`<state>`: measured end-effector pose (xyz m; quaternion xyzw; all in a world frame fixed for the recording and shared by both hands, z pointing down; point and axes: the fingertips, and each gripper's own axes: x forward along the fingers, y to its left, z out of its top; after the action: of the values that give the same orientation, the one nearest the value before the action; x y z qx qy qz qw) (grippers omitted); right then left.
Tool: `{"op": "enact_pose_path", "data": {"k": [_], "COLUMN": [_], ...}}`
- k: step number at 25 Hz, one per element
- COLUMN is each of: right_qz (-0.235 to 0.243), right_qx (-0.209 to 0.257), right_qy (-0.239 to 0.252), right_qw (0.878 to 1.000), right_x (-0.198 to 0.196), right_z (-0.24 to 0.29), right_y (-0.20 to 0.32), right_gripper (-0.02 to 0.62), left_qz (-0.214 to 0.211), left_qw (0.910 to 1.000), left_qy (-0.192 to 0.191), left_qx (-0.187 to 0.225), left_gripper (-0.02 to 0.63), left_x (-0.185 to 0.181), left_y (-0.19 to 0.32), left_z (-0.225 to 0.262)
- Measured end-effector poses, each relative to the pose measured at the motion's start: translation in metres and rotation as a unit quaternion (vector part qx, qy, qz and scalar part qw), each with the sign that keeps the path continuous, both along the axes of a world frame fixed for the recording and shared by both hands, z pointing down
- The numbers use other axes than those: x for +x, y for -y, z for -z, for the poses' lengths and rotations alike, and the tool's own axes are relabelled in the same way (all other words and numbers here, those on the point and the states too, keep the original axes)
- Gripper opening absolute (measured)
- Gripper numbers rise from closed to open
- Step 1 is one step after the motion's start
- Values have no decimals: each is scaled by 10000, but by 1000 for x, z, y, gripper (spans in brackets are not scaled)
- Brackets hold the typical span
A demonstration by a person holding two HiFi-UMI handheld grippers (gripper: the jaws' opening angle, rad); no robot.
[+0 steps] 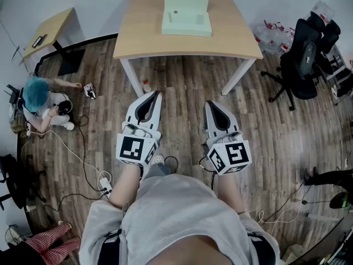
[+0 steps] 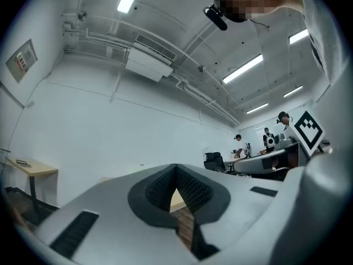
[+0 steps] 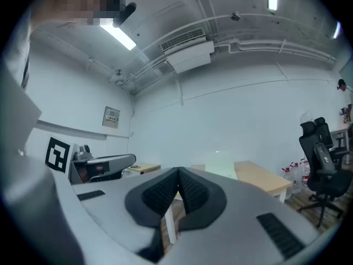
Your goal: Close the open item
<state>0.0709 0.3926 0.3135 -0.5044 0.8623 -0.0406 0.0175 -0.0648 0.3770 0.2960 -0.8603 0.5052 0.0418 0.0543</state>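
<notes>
A pale green, boxy plastic case (image 1: 186, 16) with a smooth matte skin stands on a rectangular light-wood table (image 1: 143, 35) with slim white legs. The case's flat lid is raised upright behind its shallow base, so it is open. The floor (image 1: 182, 87) is dark, grainy wood planking. White cables (image 1: 77, 153) trail across it at the left, where a person (image 1: 41, 101) sits on the planks. A black mesh office chair (image 1: 303, 59) stands to the right of the table, beside a cluster of clear plastic bottles (image 1: 273, 35). The left gripper (image 1: 154, 94) and the right gripper (image 1: 211, 104) are both smooth grey-white shells that taper to a point. Each carries a white cube with black square markers at its rear. Their inner pads (image 2: 193, 189) are dark and finely ribbed. In the left gripper view the left gripper (image 2: 176, 169) has its tips pressed together, with only a small triangular gap behind them and nothing held. In the right gripper view the right gripper (image 3: 178, 173) is likewise pressed together on nothing. Both are held roughly level above the floor, short of the table's near edge. The case (image 3: 218, 164) lies well ahead of them, towards the far side of the tabletop, roughly between the lines of the two tools.
</notes>
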Motion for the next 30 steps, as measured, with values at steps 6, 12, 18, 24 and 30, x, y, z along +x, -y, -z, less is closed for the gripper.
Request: {"op": "enact_pose_path", "data": {"k": [6, 12, 18, 24, 30], "right_qz": [-54, -72, -183, -371, -706], "right_qx": [-58, -102, -120, -16, -61], "right_qy": [11, 18, 25, 290, 376], "right_qw": [10000, 9999, 9998, 9989, 9968], "right_x": [-9, -23, -37, -52, -63], "right_z": [-3, -5, -7, -1, -7], "right_y": [9, 20, 36, 57, 75], "right_gripper": [8, 8, 8, 8, 8], "left_qz": [-26, -68, -145, -338, -580], "left_qw": [10000, 10000, 9998, 9994, 9983], "left_qy": [14, 7, -28, -20, -32], "left_qx": [-43, -70, -92, -55, -62], "left_gripper": [12, 12, 12, 12, 12], "left_x": [-9, -20, -35, -53, -70], "left_y": [9, 22, 41, 65, 89], "left_z": [-1, -3, -4, -5, -7]}}
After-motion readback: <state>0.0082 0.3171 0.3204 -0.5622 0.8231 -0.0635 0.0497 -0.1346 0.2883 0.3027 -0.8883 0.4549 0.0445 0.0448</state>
